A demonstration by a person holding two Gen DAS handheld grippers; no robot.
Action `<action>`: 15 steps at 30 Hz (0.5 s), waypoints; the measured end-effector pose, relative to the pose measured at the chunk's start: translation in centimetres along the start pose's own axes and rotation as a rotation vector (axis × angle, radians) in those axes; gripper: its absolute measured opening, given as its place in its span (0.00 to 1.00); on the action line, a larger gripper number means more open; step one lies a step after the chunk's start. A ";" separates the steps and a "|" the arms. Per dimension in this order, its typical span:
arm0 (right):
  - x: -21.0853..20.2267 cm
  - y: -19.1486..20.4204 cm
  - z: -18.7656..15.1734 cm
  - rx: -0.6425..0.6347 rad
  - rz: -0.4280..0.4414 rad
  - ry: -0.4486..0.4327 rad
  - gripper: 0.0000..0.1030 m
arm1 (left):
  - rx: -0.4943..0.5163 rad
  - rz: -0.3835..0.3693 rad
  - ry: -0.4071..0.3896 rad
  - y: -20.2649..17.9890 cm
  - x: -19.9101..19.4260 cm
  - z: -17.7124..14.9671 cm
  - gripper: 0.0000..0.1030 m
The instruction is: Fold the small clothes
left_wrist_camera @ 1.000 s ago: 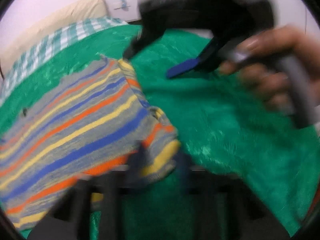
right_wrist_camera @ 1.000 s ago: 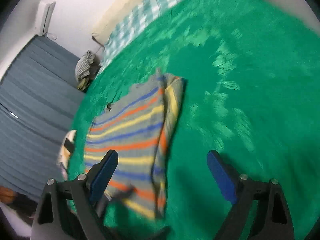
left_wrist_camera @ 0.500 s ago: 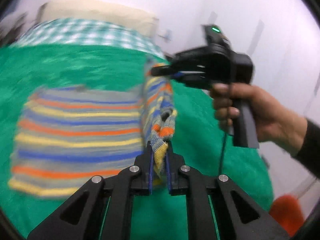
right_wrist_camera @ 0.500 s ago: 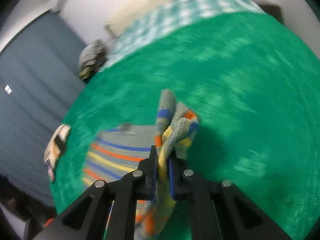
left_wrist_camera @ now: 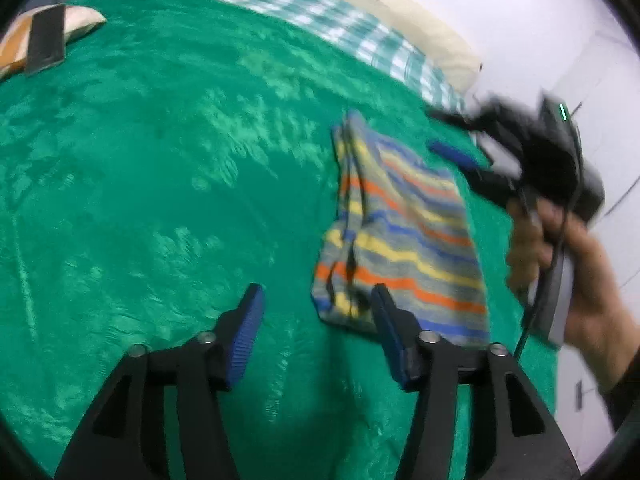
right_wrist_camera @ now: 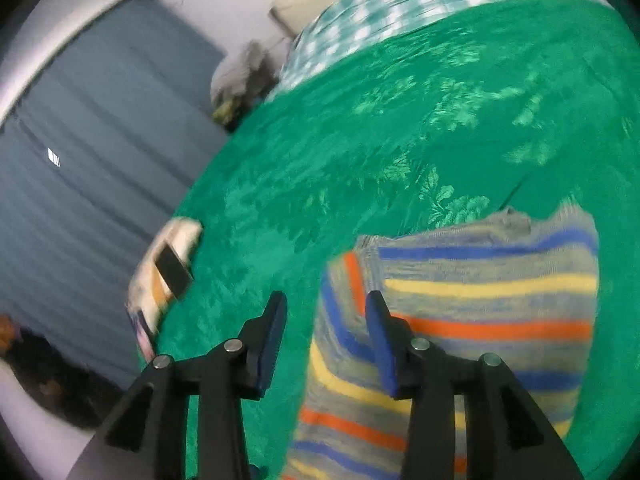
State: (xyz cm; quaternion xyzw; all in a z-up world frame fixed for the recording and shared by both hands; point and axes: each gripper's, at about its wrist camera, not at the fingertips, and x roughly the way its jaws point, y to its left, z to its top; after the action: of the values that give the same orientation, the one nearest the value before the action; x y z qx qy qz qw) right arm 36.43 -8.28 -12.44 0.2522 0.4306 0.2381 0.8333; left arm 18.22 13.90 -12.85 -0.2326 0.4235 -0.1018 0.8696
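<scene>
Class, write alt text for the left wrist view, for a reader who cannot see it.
A folded striped garment lies on a green blanket, just ahead of the open left gripper. At right, a hand holds the right gripper, blurred, above the garment's far edge.

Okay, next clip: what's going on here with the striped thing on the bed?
A person is folding a small striped garment on a green blanket, with a pair of tongs in each hand. At this moment both the left tongs and the right tongs are open and hold nothing. The garment lies folded on the blanket, its doubled edge toward the left tongs. The person's right hand grips its handle just past the garment. A small pillow sits near the blanket's far corner.
</scene>
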 end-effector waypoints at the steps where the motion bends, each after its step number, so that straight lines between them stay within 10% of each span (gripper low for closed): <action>1: -1.4 -0.1 -0.4 -0.019 -0.035 -0.016 0.41 | 0.002 -0.015 -0.013 -0.2 0.1 0.9 0.69; 7: -9.0 0.9 -6.7 -0.363 -0.236 0.011 0.41 | 0.150 -0.088 0.007 -5.0 2.5 2.6 0.83; 11: -8.3 -1.0 -13.4 -0.406 -0.207 0.154 0.40 | 0.210 0.174 0.151 -4.5 8.3 2.9 0.50; 15: -7.6 -2.7 -15.8 -0.393 -0.252 0.200 0.40 | 0.157 0.145 0.122 -3.1 5.8 4.7 0.55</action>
State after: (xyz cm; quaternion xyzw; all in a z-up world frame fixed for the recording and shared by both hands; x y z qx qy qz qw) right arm 19.76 -11.60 -17.54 0.0050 0.4845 0.2352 0.8426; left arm 25.57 10.56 -12.82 -0.1259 0.4819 -0.0853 0.8629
